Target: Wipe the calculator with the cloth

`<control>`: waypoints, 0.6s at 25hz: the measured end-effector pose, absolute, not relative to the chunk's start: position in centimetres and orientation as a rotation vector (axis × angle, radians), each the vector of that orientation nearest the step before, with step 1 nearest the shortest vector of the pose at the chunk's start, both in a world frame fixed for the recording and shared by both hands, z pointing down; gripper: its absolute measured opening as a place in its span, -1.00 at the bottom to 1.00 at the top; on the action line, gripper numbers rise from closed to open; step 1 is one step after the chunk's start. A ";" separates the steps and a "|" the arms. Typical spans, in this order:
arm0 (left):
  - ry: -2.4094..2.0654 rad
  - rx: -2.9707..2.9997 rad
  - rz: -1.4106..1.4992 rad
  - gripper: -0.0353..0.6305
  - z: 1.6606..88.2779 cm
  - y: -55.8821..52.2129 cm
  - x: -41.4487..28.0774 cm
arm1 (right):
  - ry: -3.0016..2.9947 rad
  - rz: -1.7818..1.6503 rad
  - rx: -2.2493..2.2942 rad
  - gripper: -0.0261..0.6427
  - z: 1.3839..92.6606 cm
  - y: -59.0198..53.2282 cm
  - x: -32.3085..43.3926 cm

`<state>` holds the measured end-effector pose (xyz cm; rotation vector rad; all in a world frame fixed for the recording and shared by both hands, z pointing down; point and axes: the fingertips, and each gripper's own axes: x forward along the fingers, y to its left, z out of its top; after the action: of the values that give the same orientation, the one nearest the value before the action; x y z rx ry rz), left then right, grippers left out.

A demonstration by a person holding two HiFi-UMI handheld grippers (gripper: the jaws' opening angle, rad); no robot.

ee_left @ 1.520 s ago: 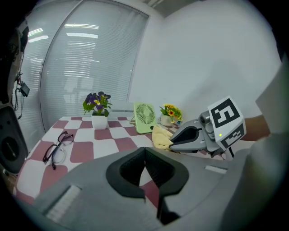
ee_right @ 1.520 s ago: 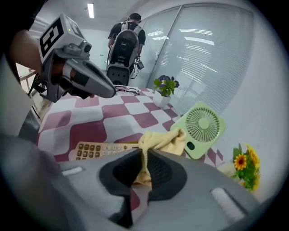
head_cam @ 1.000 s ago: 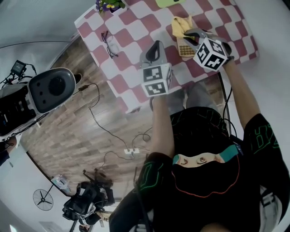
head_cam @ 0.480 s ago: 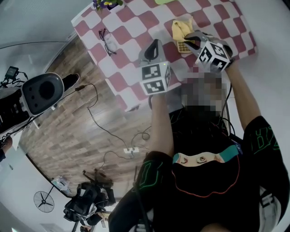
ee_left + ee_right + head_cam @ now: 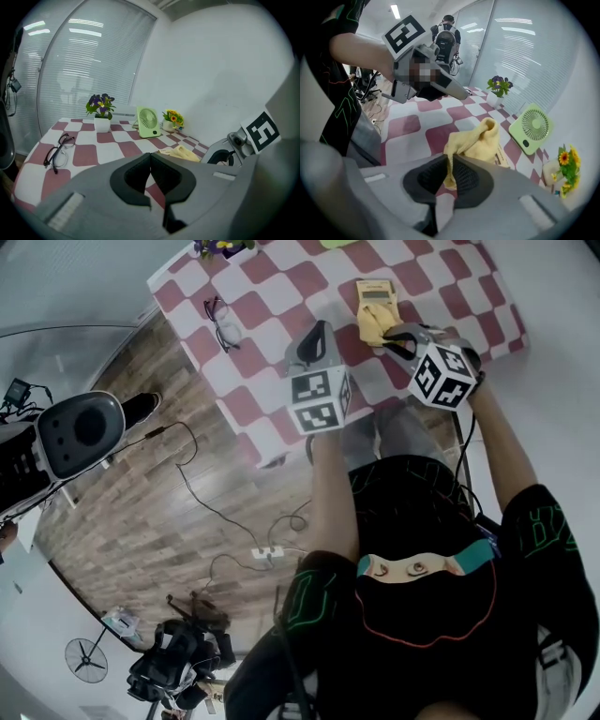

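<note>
A yellow calculator (image 5: pixel 376 296) lies on the checkered table (image 5: pixel 272 282), with its far end and display uncovered. A yellow cloth (image 5: pixel 373 327) is bunched over its near end. My right gripper (image 5: pixel 387 335) is shut on that cloth (image 5: pixel 472 139), a fold pinched between the pads; an edge of the calculator (image 5: pixel 504 157) shows under the cloth. My left gripper (image 5: pixel 318 332) hovers left of the calculator, shut with nothing in it. In the left gripper view the left gripper (image 5: pixel 150 160) points past the cloth (image 5: pixel 180 152) and the right gripper (image 5: pixel 233 146).
Black glasses (image 5: pixel 224 322) lie at the table's left. A purple flower pot (image 5: pixel 100 115), a green fan (image 5: pixel 148 122) and yellow flowers (image 5: pixel 172 119) stand along the far edge. The table's near edge (image 5: pixel 309 442) is just under the grippers. Cables (image 5: pixel 220 512) lie on the wood floor.
My right gripper has dragged the cloth along the calculator from its far end toward the near end, uncovering the display. The left gripper has stayed about where it was.
</note>
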<state>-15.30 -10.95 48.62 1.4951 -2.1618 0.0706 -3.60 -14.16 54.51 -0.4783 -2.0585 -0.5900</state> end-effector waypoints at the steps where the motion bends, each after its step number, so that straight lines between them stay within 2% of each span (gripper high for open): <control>1: -2.168 1.490 0.064 -0.86 48.5 -10.9 -15.4 | -2.053 -0.591 -0.485 -0.81 54.5 -14.0 -3.4; 7: -2.200 1.480 0.029 -0.86 47.5 -10.8 -16.3 | -2.015 -0.571 -0.536 -0.81 54.7 -12.5 -2.1; 15: -2.235 1.510 0.028 -0.86 45.9 -12.3 -17.3 | -2.010 -0.378 -0.707 -0.81 54.1 -9.9 -0.3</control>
<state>-17.35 -12.33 45.90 1.5101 -2.2352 0.0284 -0.35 -9.86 54.10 -0.7066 -2.0098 -0.3780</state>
